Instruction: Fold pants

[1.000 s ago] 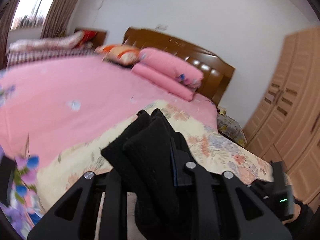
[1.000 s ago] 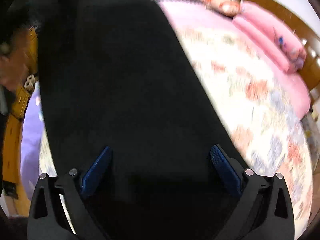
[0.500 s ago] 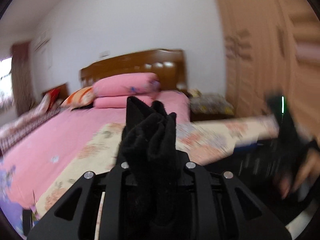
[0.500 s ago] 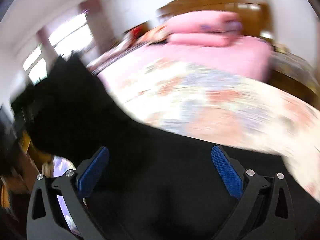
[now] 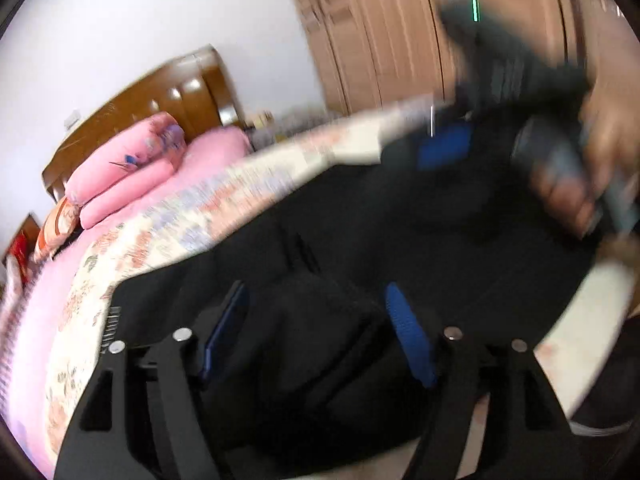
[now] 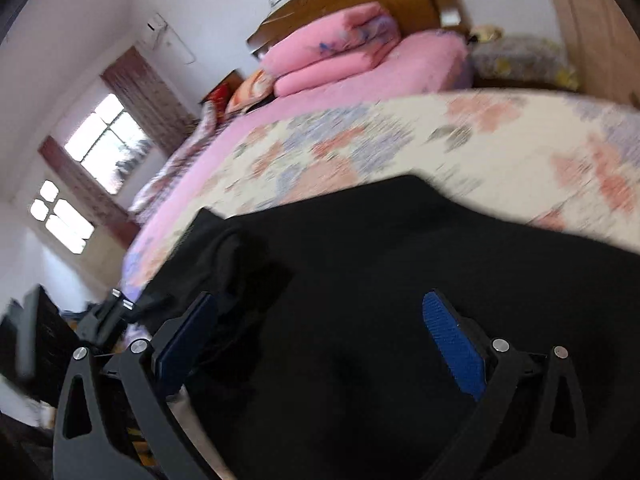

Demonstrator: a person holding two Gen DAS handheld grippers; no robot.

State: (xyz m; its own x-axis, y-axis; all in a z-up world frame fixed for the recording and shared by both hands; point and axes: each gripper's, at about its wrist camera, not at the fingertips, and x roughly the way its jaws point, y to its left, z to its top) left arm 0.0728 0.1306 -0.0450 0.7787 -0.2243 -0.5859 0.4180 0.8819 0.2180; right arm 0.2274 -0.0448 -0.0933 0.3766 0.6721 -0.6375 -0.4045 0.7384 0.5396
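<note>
The black pants (image 5: 400,240) lie folded on the floral quilt (image 5: 172,232) at the near edge of the bed. My left gripper (image 5: 316,320) is open, and a bunched fold of the pants lies loose between its blue pads. The right gripper (image 6: 320,340) is also open, low over the flat black pants (image 6: 400,264), with nothing clamped. In the left wrist view the right gripper (image 5: 444,152) appears blurred at the upper right, held by a hand (image 5: 592,152). The right wrist view shows part of the left gripper (image 6: 116,308) at the pants' left end.
Pink bedding (image 6: 360,80) with stacked pink pillows (image 6: 332,48) lies beyond the quilt, against a wooden headboard (image 6: 360,0). A wooden wardrobe (image 5: 380,32) stands to the right of the bed. Windows with curtains (image 6: 108,140) are at the far left.
The left gripper, which was shut on a held-up bunch of the pants, has swung down to the bed and opened. The right gripper stayed open and dropped low over the pants.
</note>
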